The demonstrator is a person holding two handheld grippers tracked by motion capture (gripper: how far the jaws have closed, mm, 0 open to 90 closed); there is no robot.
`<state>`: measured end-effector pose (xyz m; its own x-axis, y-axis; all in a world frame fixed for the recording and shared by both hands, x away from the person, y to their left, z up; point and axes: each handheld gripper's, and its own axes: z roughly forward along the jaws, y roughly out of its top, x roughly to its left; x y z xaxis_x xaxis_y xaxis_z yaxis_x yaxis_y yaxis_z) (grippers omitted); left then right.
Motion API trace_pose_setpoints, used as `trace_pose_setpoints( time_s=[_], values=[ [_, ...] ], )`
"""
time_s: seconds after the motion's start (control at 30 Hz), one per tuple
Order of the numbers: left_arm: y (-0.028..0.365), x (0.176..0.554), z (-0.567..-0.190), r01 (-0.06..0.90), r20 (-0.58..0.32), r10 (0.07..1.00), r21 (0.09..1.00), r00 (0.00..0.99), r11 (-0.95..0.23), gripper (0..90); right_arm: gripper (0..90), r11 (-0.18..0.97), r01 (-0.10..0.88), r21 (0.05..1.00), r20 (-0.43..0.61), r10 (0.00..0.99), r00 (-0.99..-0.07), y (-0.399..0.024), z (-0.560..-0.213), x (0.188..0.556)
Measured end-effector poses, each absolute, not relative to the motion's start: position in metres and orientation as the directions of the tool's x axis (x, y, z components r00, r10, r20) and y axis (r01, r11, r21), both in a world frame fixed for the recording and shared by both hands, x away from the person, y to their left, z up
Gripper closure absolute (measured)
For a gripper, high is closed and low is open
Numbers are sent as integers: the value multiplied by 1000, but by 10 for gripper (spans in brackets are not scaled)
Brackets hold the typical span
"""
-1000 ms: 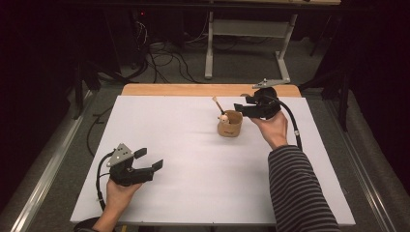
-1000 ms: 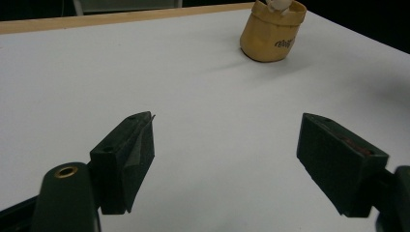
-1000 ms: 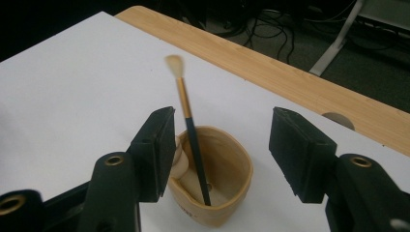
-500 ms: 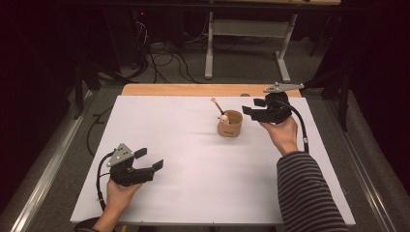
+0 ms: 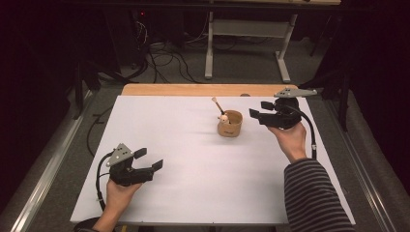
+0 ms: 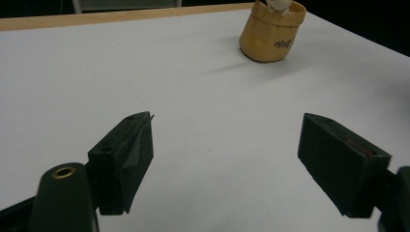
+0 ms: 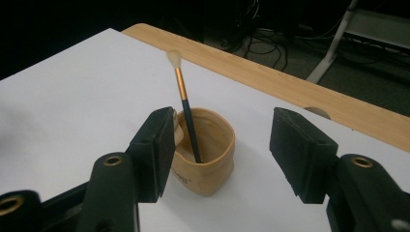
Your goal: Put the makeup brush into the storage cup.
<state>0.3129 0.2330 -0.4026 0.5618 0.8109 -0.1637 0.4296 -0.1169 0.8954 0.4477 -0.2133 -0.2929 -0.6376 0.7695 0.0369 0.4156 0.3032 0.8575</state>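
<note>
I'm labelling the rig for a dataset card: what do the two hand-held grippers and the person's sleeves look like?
Both are black, with two blocky black jaws. The left hand-held gripper carries a grey three-cornered plate and trails a black cable; so does the right hand-held gripper. Brass-coloured eyelets sit near the jaw bases. The right forearm wears a dark sleeve with light stripes.

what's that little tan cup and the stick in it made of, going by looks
The cup looks like soft tan leather or kraft-paper-like material, matte: its rim sags unevenly and its wall bulges. The stick seems to be a brush with a dark, slightly glossy handle, a shiny gold band that looks metallic, and a pale soft tip.
</note>
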Motion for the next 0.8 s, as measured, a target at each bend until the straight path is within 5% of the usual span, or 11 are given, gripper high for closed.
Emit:
trace_pose_setpoints(
  time_s=[0.8],
  values=[
    [233,312,-403,429,-169,808,896,564,-112,208,438,280,408,869,48,774,-632,-234,-297,432]
  ],
)
